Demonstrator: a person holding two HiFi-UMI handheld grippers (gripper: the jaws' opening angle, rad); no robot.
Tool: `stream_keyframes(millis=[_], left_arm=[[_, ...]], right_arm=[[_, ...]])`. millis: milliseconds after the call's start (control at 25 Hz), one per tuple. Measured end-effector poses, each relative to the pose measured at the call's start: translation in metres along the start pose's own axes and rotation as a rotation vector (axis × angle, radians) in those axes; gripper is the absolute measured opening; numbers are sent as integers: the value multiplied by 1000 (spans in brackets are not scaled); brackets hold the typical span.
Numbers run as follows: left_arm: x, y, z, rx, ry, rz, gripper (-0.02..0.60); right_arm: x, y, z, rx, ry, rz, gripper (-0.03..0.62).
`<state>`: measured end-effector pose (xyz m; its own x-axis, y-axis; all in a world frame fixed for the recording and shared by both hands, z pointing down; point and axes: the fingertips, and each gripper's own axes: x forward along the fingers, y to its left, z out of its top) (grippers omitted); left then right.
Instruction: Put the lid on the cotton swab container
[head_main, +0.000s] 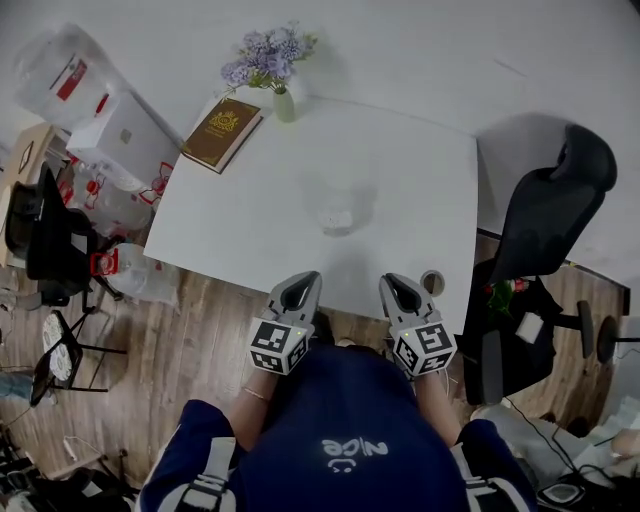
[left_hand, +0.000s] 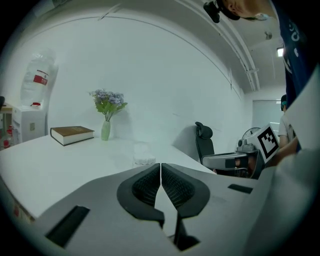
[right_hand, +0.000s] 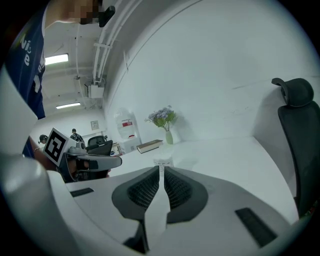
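Note:
A clear plastic cotton swab container (head_main: 338, 212) stands near the middle of the white table (head_main: 420, 180); I cannot make out its lid as a separate piece. It also shows faintly just beyond the jaws as the container (left_hand: 144, 154) in the left gripper view and the container (right_hand: 162, 161) in the right gripper view. My left gripper (head_main: 305, 278) hovers at the table's near edge, shut with nothing between its jaws (left_hand: 160, 165). My right gripper (head_main: 392, 281) is beside it, also shut and empty (right_hand: 160, 169). Both sit well short of the container.
A brown book (head_main: 222, 133) and a small vase of purple flowers (head_main: 284, 100) occupy the far left corner. A black office chair (head_main: 555, 200) stands at the right of the table. A water jug (head_main: 60, 70) and a white box (head_main: 125, 135) sit at the left.

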<state>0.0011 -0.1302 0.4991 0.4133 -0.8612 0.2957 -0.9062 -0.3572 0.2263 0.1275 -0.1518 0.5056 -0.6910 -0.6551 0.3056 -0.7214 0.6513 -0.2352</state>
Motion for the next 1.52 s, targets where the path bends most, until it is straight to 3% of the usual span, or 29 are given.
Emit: stream_keyframes(millis=[400,760,920,1080,1200,1520], left_arm=[[45,55,21,22,19,-70,23],[70,90,33,28,56,-178,27],[82,99,27,18,90,-220,162],[94,101,19,42,136,-270,184],[104,98,10,44,184,-338,272],[126,86,-5,124,260,-451,302]], right_arm=[[67,-10,27,31,3,-23,57],[113,-16,47,55,-5,-77,57],[128,-27,57,63,-9,-101,57],[143,-35,63,52,34,-88,57],[156,-40,68,47,61,-69,57],[185,-54,93,66,67,-45,57]])
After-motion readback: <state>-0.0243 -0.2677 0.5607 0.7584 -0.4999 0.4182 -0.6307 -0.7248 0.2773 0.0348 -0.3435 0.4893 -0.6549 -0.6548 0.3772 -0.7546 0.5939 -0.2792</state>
